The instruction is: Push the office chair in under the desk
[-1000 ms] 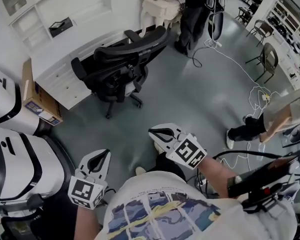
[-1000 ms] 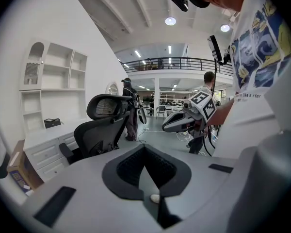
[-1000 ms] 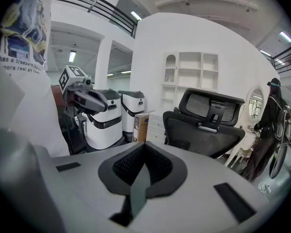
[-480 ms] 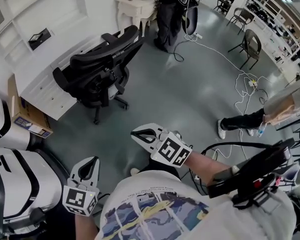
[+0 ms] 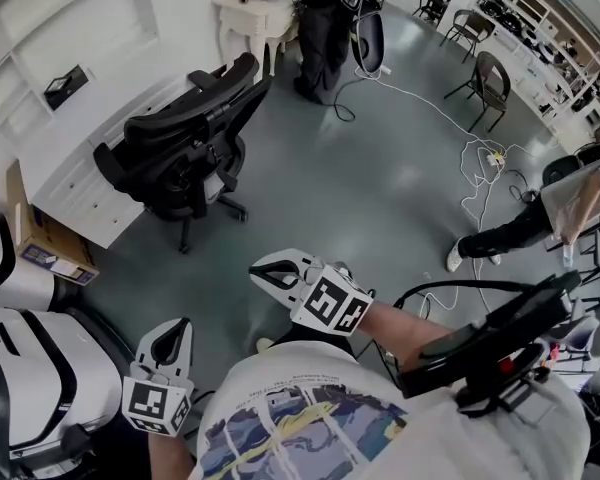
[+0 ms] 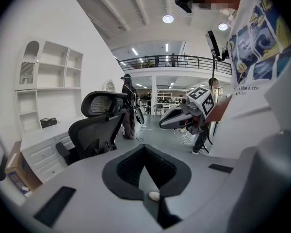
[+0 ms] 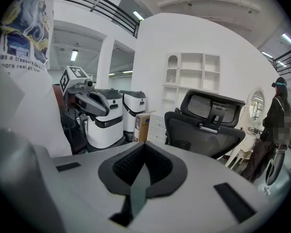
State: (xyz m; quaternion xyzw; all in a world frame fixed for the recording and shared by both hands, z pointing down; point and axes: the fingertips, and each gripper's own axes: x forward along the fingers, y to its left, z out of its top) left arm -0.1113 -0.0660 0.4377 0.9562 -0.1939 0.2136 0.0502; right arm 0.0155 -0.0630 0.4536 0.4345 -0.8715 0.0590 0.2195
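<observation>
Office (desk (image 5: pixel 83 194), office chair (image 5: pixel 180 153), shelves (image 5: pixel 42 40))

The person wears a white T-shirt (image 5: pixel 380 438) with a blue and yellow print, apparently captioned. The left gripper (image 5: pixel 178 330) and right gripper (image 5: pixel 265 271) are pale grey with black pads, each with a black-and-white marker cube (image 5: pixel 332 304).

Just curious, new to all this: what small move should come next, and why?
Probably step closer and bring the right gripper to the backrest of the office chair. The chair stands out from the desk, back toward the person; right and left gripper are both shut, empty, well short of it.
</observation>
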